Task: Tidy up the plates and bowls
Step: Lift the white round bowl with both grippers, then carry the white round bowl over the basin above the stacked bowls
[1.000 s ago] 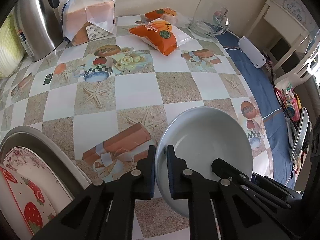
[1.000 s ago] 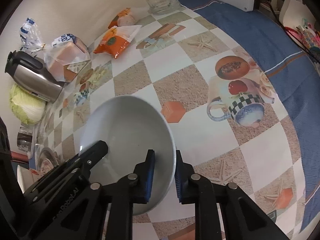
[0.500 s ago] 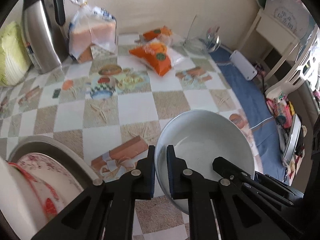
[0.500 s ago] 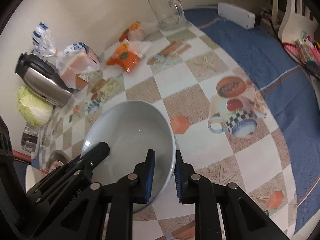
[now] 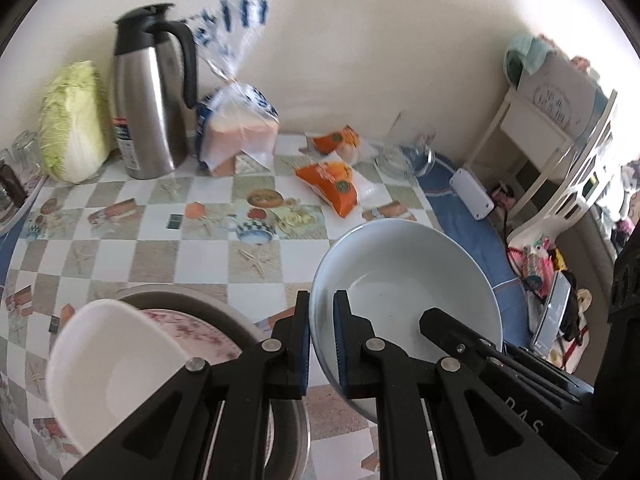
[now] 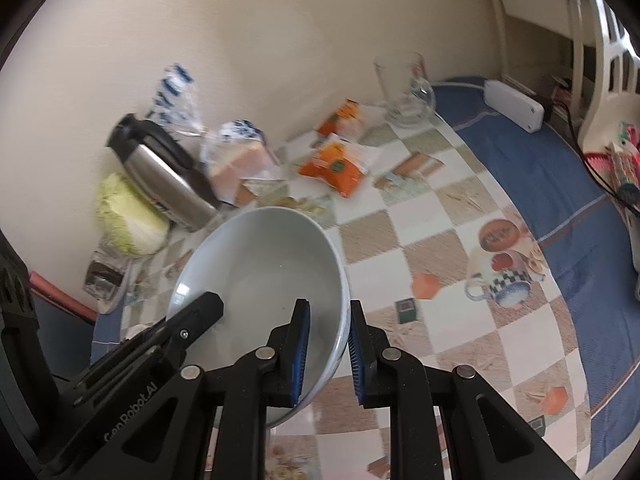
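A pale grey bowl point(image 5: 400, 272) hangs above the checked tablecloth, held at two opposite sides of its rim. My left gripper point(image 5: 322, 340) is shut on the rim's left side. My right gripper point(image 6: 328, 352) is shut on the rim's right side, one pad inside the bowl point(image 6: 260, 272) and one outside. Each view shows a finger of the other gripper on the far rim. Low on the left, a white bowl point(image 5: 108, 360) rests over a floral plate point(image 5: 192, 332) in a metal basin point(image 5: 228, 312).
Along the wall stand a steel thermos jug point(image 5: 148, 104), a cabbage point(image 5: 72, 128), a bread bag point(image 5: 236, 128), orange snack packs point(image 5: 332, 184) and a glass mug point(image 5: 408, 152). A white power strip point(image 5: 472, 196) lies on the blue cloth; a white chair point(image 5: 576, 184) stands at the right.
Both grippers have risen together with the grey bowl, so the table looks farther off and more wall shows. The white bowl in the basin has come into fuller view.
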Motion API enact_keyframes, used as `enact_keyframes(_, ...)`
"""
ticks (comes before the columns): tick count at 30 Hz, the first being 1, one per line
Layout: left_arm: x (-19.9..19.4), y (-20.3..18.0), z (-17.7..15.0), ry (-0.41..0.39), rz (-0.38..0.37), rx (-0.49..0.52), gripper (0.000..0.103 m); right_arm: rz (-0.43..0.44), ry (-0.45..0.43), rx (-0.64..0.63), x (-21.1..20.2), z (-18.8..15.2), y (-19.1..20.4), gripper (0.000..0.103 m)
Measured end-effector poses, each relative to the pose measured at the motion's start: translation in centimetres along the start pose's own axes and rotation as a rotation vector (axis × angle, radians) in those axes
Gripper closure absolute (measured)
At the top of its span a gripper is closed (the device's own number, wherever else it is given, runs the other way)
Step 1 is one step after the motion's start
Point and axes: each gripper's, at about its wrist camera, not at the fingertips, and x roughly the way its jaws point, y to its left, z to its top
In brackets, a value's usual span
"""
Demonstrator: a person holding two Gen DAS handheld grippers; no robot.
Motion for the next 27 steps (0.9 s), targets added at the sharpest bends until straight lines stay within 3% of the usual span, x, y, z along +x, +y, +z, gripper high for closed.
enact_keyframes(27,-9.7,11.6,-2.3,-0.167,-0.016,-0.218,0.092,0.055,-0.032,-0.254,-1.2,-3.9,13.7,0.083)
